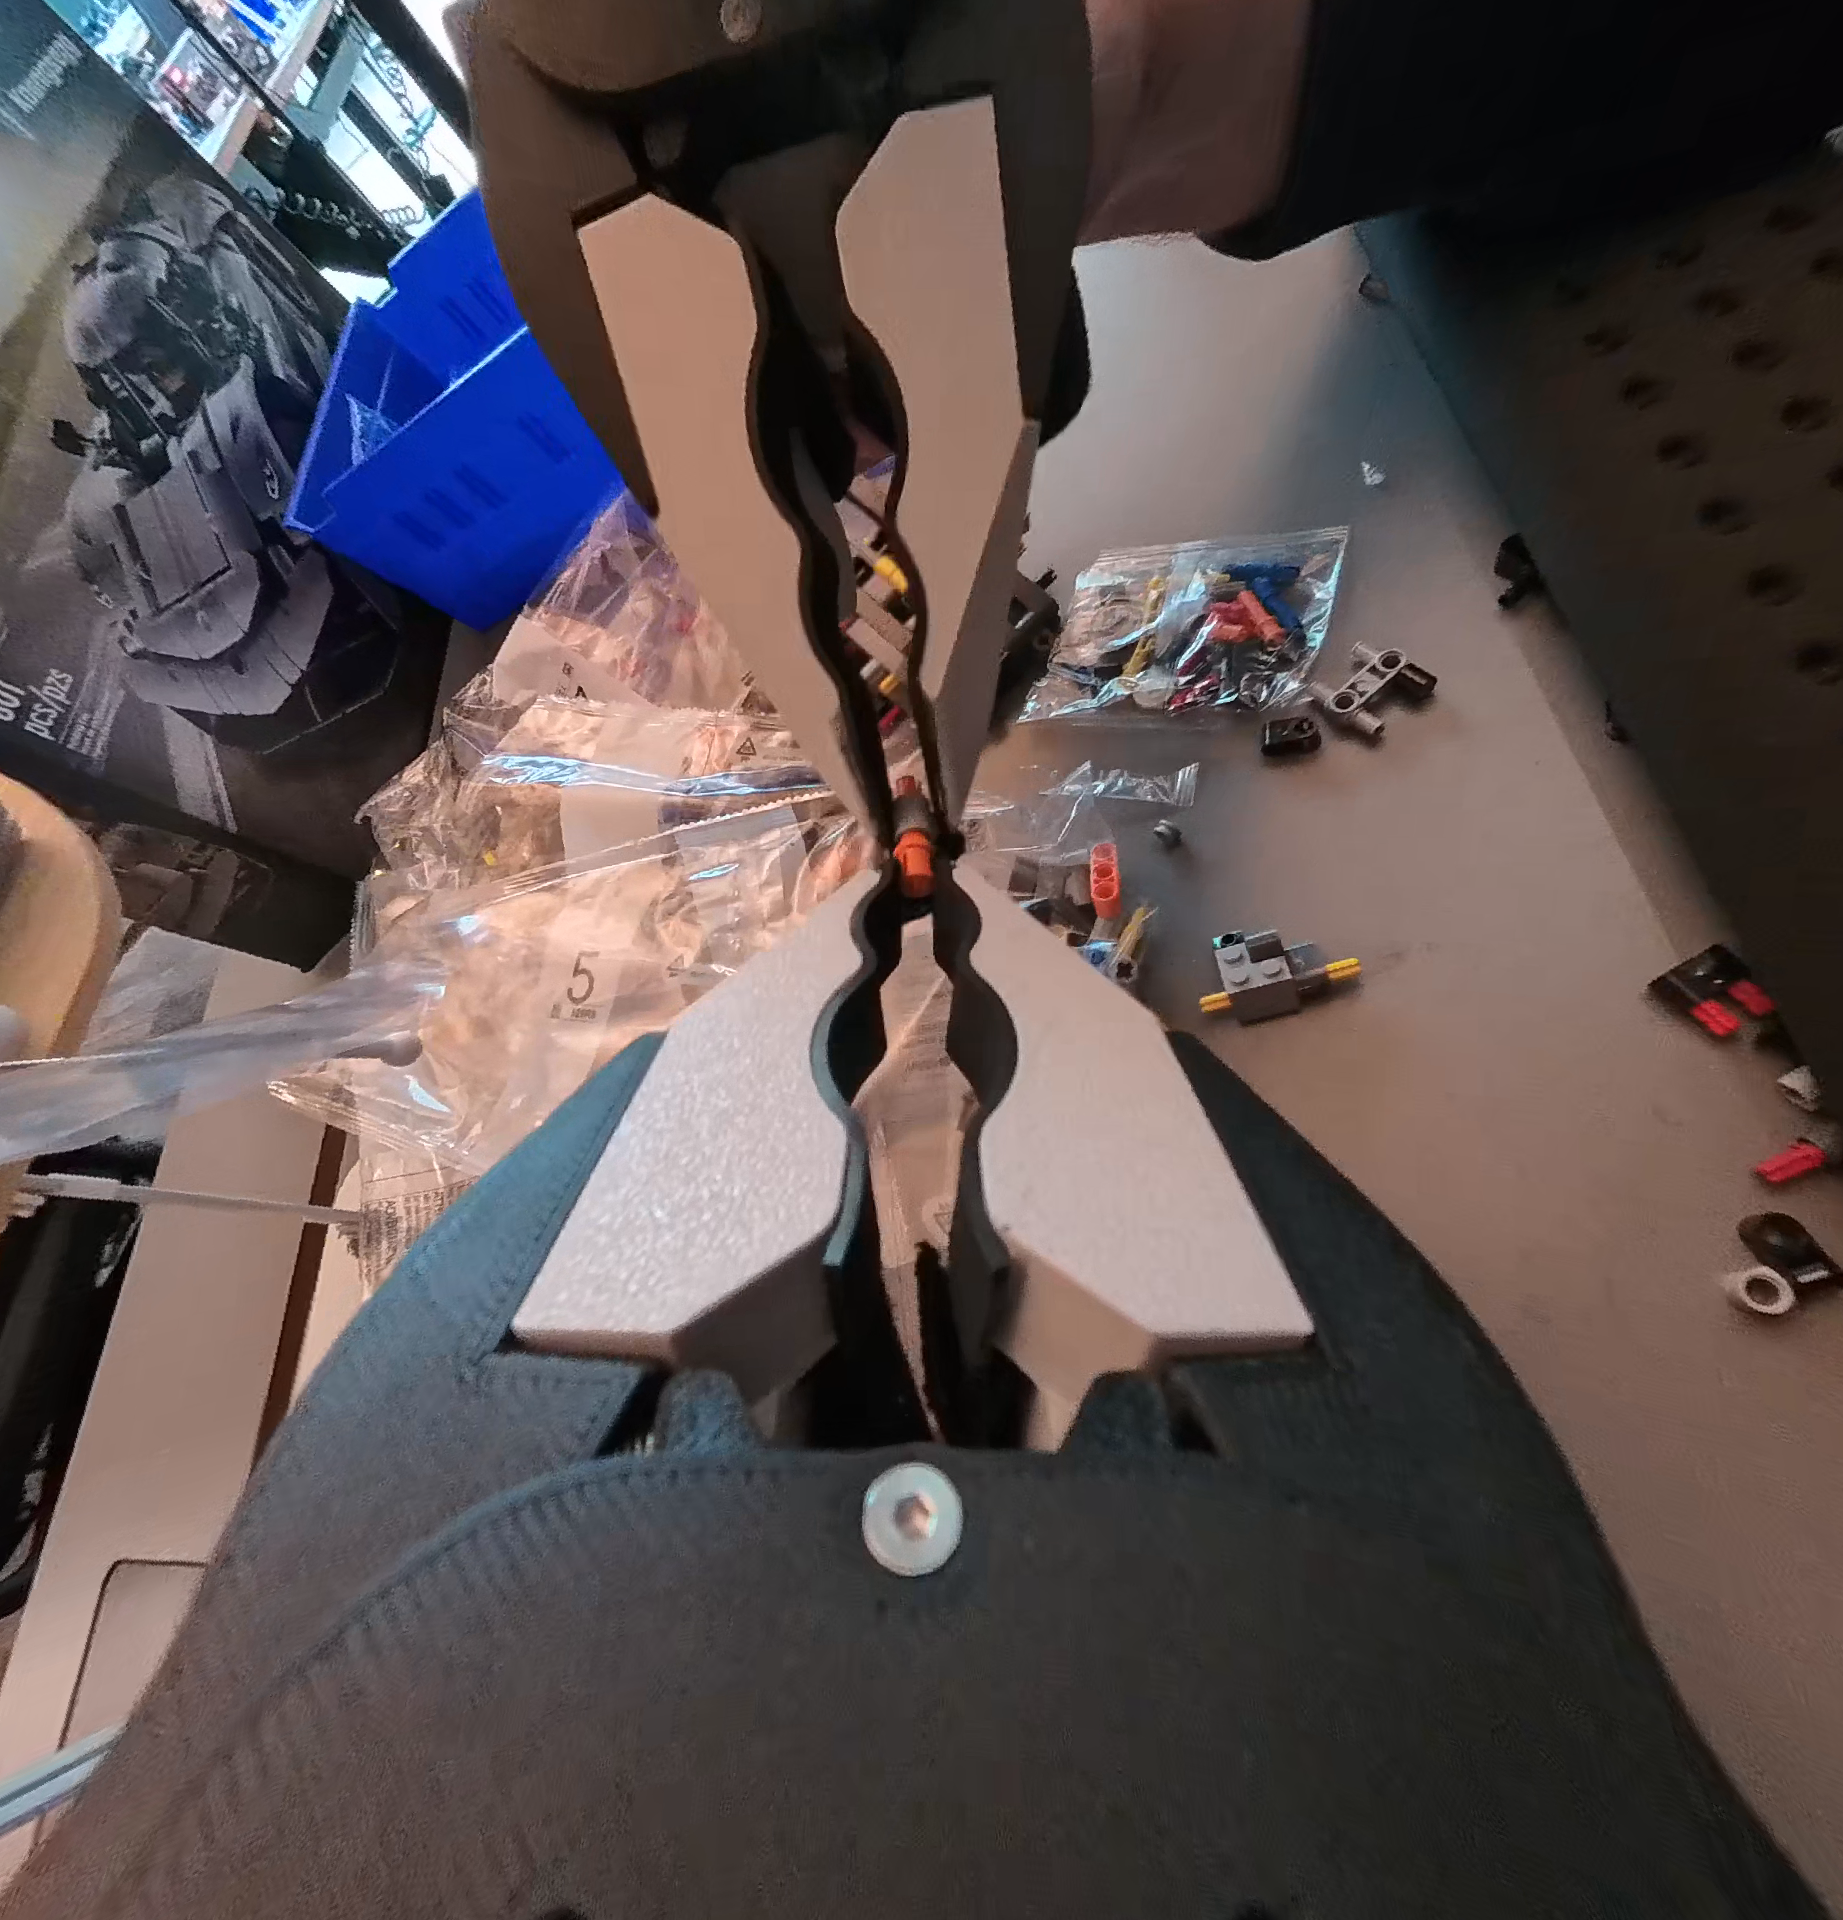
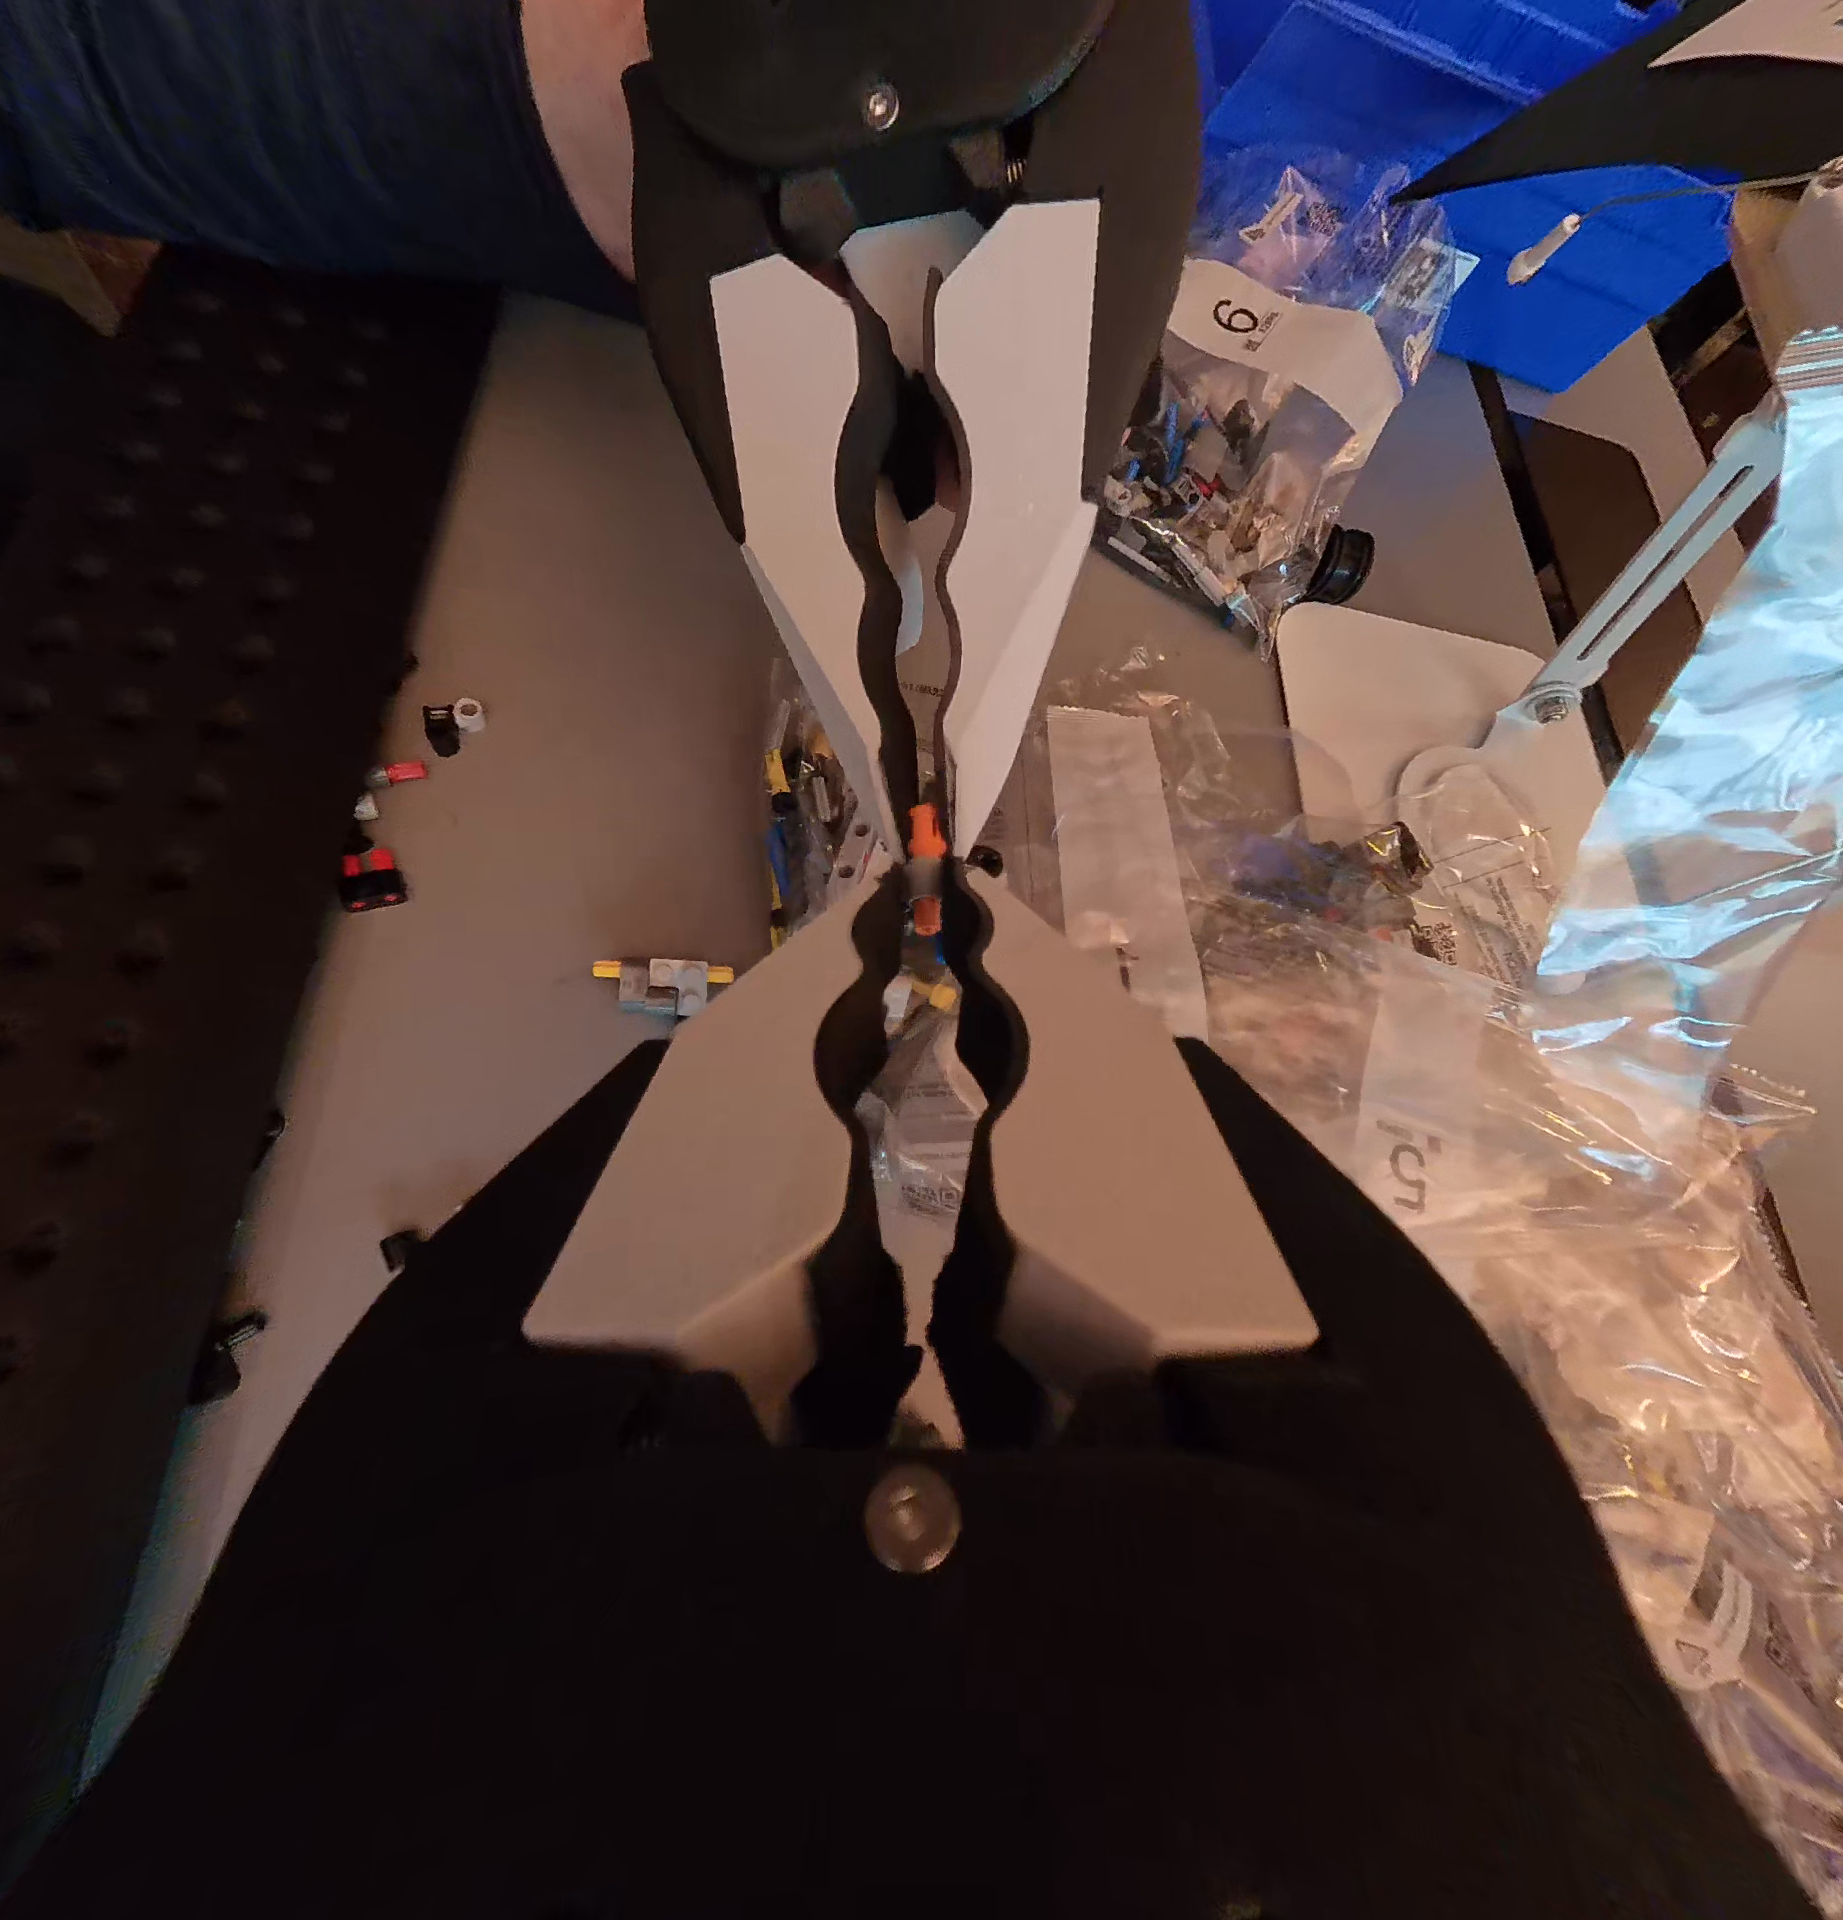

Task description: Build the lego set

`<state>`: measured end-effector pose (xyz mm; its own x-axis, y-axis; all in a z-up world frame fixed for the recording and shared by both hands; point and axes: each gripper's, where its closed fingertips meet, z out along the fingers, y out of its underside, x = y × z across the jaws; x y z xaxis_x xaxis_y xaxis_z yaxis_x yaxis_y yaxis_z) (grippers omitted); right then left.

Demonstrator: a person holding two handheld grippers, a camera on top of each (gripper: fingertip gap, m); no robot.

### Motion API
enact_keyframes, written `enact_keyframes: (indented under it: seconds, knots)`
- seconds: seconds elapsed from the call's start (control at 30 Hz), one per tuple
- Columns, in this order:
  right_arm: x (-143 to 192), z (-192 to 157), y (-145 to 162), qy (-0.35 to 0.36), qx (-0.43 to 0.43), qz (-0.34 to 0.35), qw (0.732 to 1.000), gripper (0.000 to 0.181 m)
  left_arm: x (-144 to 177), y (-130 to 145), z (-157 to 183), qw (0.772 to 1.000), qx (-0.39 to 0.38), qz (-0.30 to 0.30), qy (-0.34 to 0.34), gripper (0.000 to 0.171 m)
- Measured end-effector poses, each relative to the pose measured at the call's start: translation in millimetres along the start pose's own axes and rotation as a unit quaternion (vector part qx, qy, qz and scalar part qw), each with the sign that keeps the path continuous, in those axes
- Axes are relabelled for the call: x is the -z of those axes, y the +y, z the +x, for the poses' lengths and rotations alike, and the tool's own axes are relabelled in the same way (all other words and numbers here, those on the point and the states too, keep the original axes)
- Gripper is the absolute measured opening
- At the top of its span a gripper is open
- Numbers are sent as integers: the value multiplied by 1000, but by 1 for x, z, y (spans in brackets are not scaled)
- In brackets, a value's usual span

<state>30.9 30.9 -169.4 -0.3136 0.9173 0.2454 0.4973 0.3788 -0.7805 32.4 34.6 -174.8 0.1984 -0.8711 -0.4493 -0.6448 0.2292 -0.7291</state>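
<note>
My two grippers meet tip to tip above the grey table (image 1: 1364, 831). My left gripper (image 1: 912, 883) comes from the bottom of the left wrist view and is shut on the orange pin (image 1: 912, 868). My right gripper (image 2: 922, 883) is shut on a small grey connector (image 2: 922, 878) that sits on that pin. In the left wrist view the right gripper (image 1: 912, 821) reaches down from the top. In the right wrist view the left gripper (image 2: 925, 831) reaches down from the top, with the orange pin (image 2: 925, 826) between its tips. A small grey assembly with yellow pins (image 1: 1275, 971) lies on the table; it also shows in the right wrist view (image 2: 662, 982).
A zip bag of coloured parts (image 1: 1197, 623), clear numbered bags (image 1: 584, 977) (image 2: 1260, 436), blue bins (image 1: 449, 436) (image 2: 1416, 156) and the set's box (image 1: 169, 468) crowd one side. Loose black and red pieces (image 1: 1717, 1003) (image 2: 371, 878) lie by a dark studded mat (image 1: 1675, 468) (image 2: 117, 727). Only a small space, under 4 cm, lies between the two pairs of fingers.
</note>
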Motion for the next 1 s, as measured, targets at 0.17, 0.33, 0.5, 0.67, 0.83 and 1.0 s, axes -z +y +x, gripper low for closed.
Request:
enact_keyframes:
  seconds: [0.17,0.33,0.5,0.67,0.83,1.0]
  knots:
    - [2,-2,-3,-6,-1,8,1000,4,4,-3,0,1000,3,9,6,4]
    - [5,-3,-3,-11,-1,10,1000,3,7,-4,2,1000,11,21,18,4]
    - [23,5,4,-4,-28,32,999,2,41,0,-15,996,65,63,6,4]
    - [15,-1,11,-24,-34,12,999,3,15,12,15,995,62,2,80,4]
    - [13,-13,4,-72,-39,47,996,3,1,27,40,987,65,-41,141,4]
    - [7,-18,5,-87,-34,50,994,3,-7,41,50,981,77,-70,163,12]
